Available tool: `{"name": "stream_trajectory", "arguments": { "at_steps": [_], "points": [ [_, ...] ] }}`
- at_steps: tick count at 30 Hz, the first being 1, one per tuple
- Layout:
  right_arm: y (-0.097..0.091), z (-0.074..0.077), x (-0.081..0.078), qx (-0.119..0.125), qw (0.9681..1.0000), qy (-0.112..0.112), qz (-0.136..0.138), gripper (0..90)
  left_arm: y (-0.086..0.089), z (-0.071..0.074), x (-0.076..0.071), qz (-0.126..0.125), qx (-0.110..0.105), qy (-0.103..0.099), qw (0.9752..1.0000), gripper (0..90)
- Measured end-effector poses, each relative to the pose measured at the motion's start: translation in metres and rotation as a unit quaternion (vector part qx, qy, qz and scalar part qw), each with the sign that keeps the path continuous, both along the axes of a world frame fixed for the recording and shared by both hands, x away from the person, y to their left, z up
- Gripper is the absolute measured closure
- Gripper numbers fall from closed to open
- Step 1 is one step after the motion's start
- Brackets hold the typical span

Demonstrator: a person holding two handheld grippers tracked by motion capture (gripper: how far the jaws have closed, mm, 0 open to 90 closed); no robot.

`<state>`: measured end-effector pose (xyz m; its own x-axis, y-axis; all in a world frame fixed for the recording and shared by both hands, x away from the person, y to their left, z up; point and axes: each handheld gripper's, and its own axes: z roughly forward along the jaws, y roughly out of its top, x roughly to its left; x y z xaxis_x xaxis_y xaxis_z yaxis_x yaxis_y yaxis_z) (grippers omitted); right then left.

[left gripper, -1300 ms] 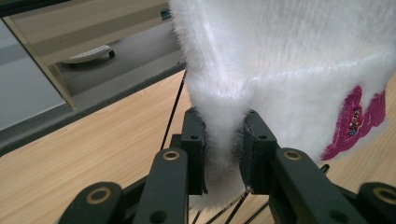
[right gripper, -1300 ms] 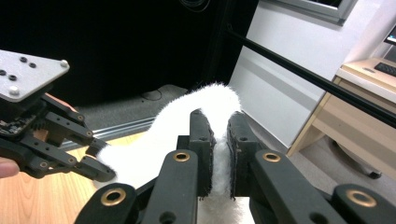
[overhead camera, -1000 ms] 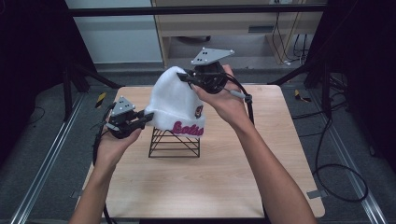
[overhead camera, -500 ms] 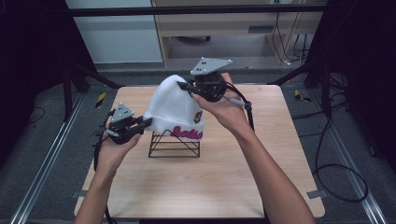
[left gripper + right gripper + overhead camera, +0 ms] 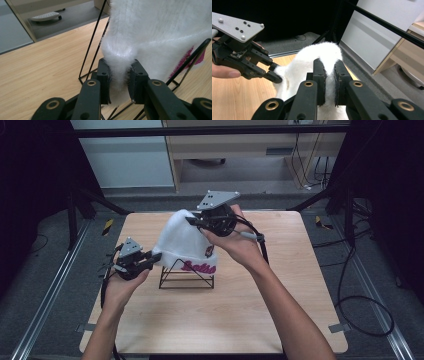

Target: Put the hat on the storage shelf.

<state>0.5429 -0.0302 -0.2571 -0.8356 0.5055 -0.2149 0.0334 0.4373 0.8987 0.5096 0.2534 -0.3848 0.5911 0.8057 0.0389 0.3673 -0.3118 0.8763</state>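
Observation:
A white fuzzy hat with pink lettering hangs over a black wire stand on the wooden table. My left gripper is shut on the hat's lower left rim. In the left gripper view the white fabric is pinched between the pads of that gripper, with a stand wire just behind. My right gripper is shut on the hat's upper back. The right gripper view has the hat squeezed between its pads, and the left gripper beyond.
The stand sits at the table's middle left, with bare wood in front and to the right. Cables lie on the floor on the right, a metal rail runs along the left, and a low cabinet stands behind the table.
Both hands have come down, bringing the hat lower over the wire stand. The left gripper sank toward the table. Both grips have held.

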Motion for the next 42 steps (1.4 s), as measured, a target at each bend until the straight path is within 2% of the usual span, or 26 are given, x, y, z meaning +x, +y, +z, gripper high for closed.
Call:
{"name": "stream_trajectory", "arguments": {
  "at_steps": [16,31,42],
  "points": [
    [0.011,-0.013,-0.004,-0.023,0.9995,0.019,0.009,82.7,0.006,-0.022,-0.002,0.004,-0.003,0.015,0.9999,72.6],
    [0.023,-0.035,-0.008,-0.050,0.9974,0.046,0.024,82.6,0.012,-0.051,-0.006,0.004,-0.003,0.039,0.9992,71.7],
    [0.028,-0.045,-0.008,-0.059,0.9963,0.056,0.028,82.6,0.014,-0.063,-0.006,0.006,0.001,0.054,0.9985,71.7]
  ]
}}
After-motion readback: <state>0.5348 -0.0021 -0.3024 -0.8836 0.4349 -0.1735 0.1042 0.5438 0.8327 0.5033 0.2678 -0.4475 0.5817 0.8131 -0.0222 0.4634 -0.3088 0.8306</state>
